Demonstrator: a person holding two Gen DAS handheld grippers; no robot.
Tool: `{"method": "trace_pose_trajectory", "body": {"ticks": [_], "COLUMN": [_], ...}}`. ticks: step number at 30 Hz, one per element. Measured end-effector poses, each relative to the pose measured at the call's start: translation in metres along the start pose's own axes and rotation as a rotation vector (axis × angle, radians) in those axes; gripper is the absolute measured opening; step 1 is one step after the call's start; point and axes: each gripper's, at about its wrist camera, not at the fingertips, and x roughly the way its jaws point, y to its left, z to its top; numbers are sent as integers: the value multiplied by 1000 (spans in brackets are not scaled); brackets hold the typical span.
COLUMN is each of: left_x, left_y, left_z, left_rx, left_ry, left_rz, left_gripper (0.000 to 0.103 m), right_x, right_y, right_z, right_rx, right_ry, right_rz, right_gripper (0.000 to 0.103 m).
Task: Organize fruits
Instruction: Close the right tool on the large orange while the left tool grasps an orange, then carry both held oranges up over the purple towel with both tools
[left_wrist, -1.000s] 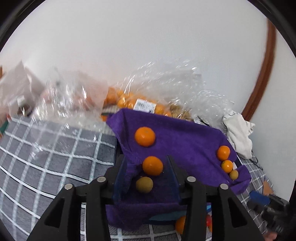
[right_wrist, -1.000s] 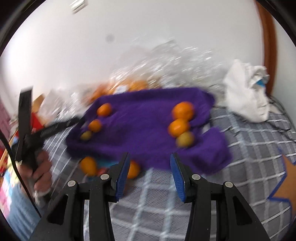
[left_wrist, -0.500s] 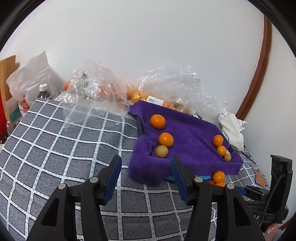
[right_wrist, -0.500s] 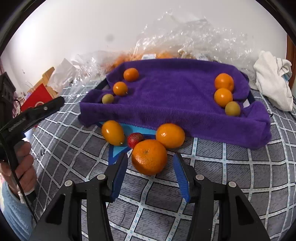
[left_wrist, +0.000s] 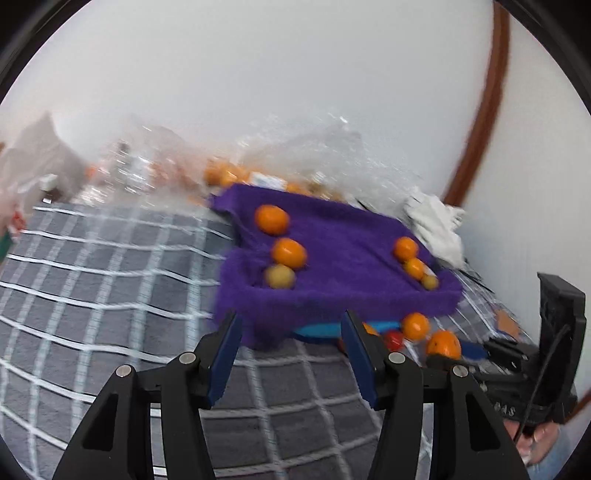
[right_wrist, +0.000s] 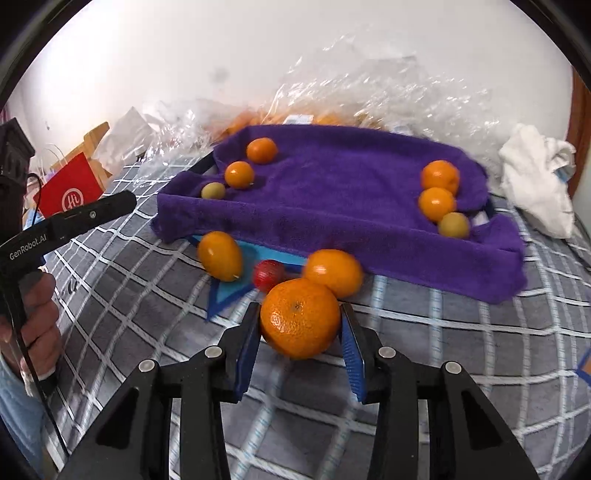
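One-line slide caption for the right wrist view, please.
Right gripper closing on a large mandarin lying on the grid-patterned cloth before a purple towel holding six small fruits.

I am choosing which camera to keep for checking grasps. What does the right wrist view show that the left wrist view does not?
Only the right wrist view: the right gripper with its pads against the large mandarin, its jaws having just closed in, plus a red card.
Only the left wrist view: the left gripper open with nothing between its jaws.
Both: the purple towel bearing two rows of three fruits, and the small red fruit.
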Motion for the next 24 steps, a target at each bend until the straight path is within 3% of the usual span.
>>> {"method": "trace_pose_trajectory", "body": {"ticks": [4,7,14,18,22,24], "left_x": [18,17,51,63,70,72], "left_y": [-20,-36,-47,-37,-49,-54], "left_z": [-4,-2,0,-3,-5,-7], "left_rx": [18,-8,-138,-227,-176,-160], "left_ry": [108,111,216,231,212,194], "left_rz": [-32,-92,19,16,51,72], "left_gripper": [53,53,51,51,51,45], "right_x": [-17,-24,-28,-25,-26,-25], "right_y": [-25,-41,-60,-65,-71,-72], "right_z": [-13,-21,-25,-24,-25,-25], "right_rx": [16,42,99,130,161,169], "right_ry": [-22,-32,-45,-38,-43,-39], "right_rz": [-56,-64,-20,14,20,10], "right_gripper": [41,41,41,41,41,41]}}
